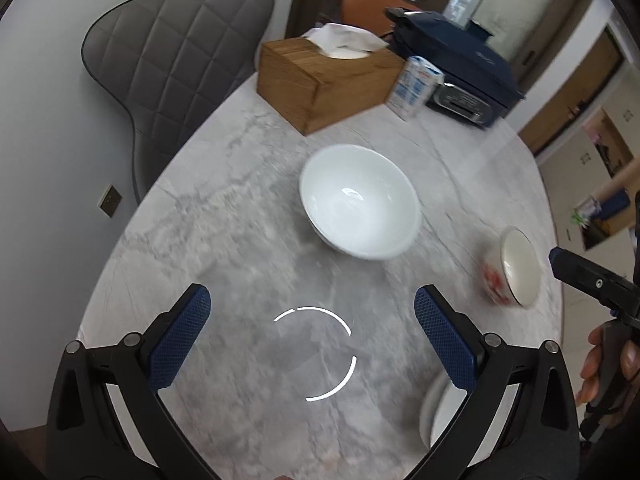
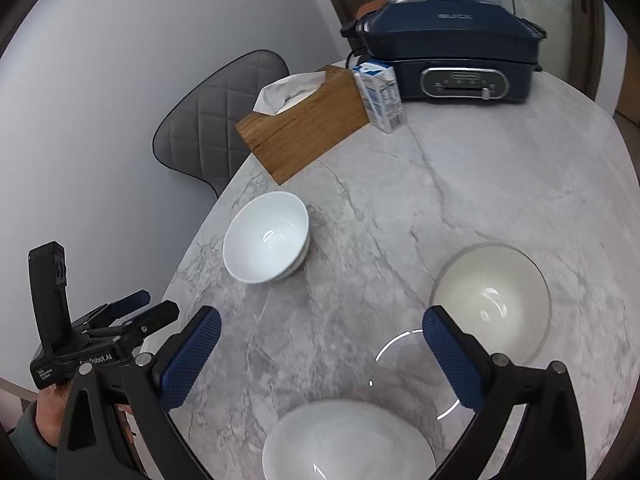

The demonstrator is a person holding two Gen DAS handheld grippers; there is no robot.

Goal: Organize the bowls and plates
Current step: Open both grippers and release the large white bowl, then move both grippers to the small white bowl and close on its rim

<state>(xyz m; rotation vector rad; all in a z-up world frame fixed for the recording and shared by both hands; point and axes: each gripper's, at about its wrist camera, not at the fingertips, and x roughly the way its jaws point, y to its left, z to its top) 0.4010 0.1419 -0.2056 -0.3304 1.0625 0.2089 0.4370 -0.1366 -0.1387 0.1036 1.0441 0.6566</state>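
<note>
A white bowl [image 1: 360, 202] [image 2: 266, 238] stands in the middle of the marble table [image 1: 224, 216], ahead of my open, empty left gripper [image 1: 312, 312]. A cream bowl with a red pattern outside [image 1: 514, 268] [image 2: 490, 302] stands to the right. A third white dish [image 2: 348, 440] lies near the table's front edge, between my right gripper's fingers in the right wrist view and partly hidden behind the left gripper's right finger [image 1: 434, 416]. My right gripper [image 2: 320, 340] is open and empty above the table. The left gripper also shows at the left [image 2: 132, 312].
A wooden tissue box [image 1: 324, 80] [image 2: 304, 128], a small milk carton [image 1: 416, 86] [image 2: 380, 96] and a dark blue electric cooker [image 1: 460, 68] [image 2: 444, 48] stand at the table's far side. A grey quilted chair [image 1: 168, 56] stands beyond the left edge.
</note>
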